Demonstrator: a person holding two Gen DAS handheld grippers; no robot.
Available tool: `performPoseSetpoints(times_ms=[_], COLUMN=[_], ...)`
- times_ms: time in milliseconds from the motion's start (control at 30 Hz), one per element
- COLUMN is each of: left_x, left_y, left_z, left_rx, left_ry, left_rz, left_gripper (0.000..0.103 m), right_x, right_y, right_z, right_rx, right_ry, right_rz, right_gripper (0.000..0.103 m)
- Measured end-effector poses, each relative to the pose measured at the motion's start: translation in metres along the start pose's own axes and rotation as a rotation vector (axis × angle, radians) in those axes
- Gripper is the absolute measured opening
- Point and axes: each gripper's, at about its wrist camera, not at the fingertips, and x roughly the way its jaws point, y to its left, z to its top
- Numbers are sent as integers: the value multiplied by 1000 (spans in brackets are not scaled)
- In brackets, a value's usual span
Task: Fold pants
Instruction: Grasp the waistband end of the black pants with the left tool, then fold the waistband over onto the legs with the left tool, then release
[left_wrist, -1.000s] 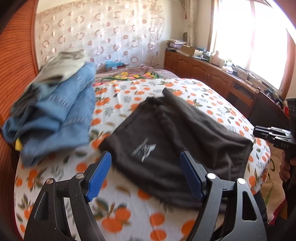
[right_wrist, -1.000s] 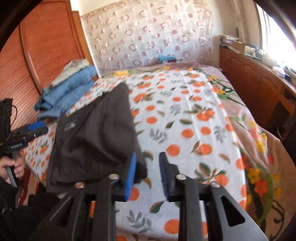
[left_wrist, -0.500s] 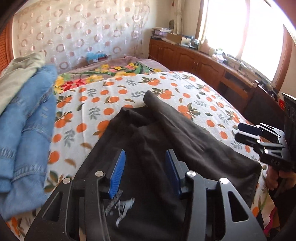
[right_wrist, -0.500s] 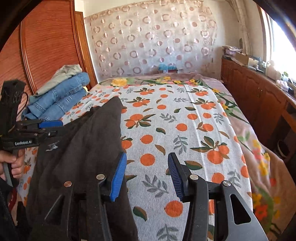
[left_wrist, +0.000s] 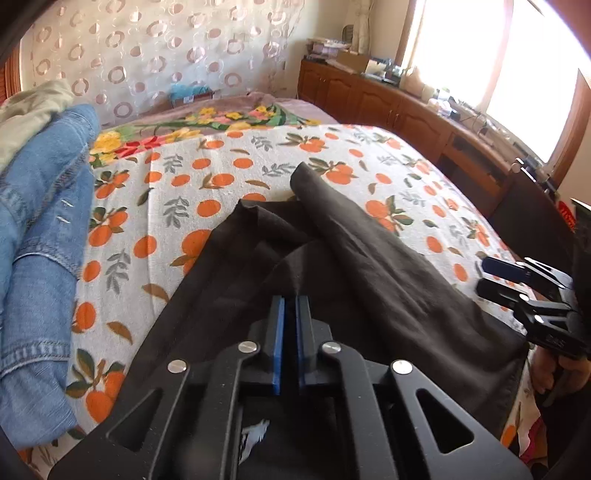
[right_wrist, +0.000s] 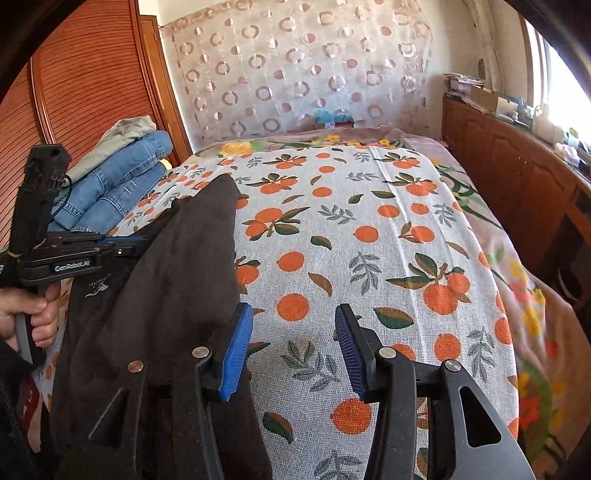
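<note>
Denim jeans (left_wrist: 40, 266) stacked at far left along the edge of the bed (left_wrist: 229, 173), with an olive-grey garment (left_wrist: 33, 107) on top, backed by a ribbed wooden panel (right_wrist: 85, 74) in the right wrist view. Next over, orange-printed bedspread (right_wrist: 369, 236), bare between the stack and the dark cloth. Black pants (left_wrist: 369, 273) lying rumpled on the near part of the bed, one long fold running up toward the middle, near end draped over the bed's front edge, a small white logo (right_wrist: 96, 288) on the fabric close to that edge. Left gripper (left_wrist: 290, 306) centred over the pants, blue pads (left_wrist: 277, 332) brought together with only a dark slit between them, fabric directly beneath the tips; cannot tell from either view whether cloth is actually pinched in that slit. Same tool seen side-on in the right wrist view, held by a hand (right_wrist: 35, 317) at the left border. Further right, right gripper (right_wrist: 293, 347) with jaws standing apart, nothing between them, left pad just beside the pants' right edge, right pad over bare bedspread. Beyond, patterned curtain (right_wrist: 295, 74) at the head of the bed, wooden cabinets (left_wrist: 399, 110) and a bright window (left_wrist: 498, 66) along the right.
</note>
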Motion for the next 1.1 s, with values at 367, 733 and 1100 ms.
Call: performPoseSetpoints(times_ms=[367,733,1100], left_x=[-96,-111,-85], left_y=[13,57,64], left_z=[-24,-54,-84], left_rx=[-43,-122,-157], left_ry=[-181,-161,-105], left_rz=[10,138,133], left_gripper=[4,4,42], right_x=[1,1,-6], right_y=[-3,-4,-5], right_z=[0,-1,-2], right_rx=[19,25,33], right_ry=[12,18,-11], right_rz=[1,1,-7], right_gripper=[48,48,48])
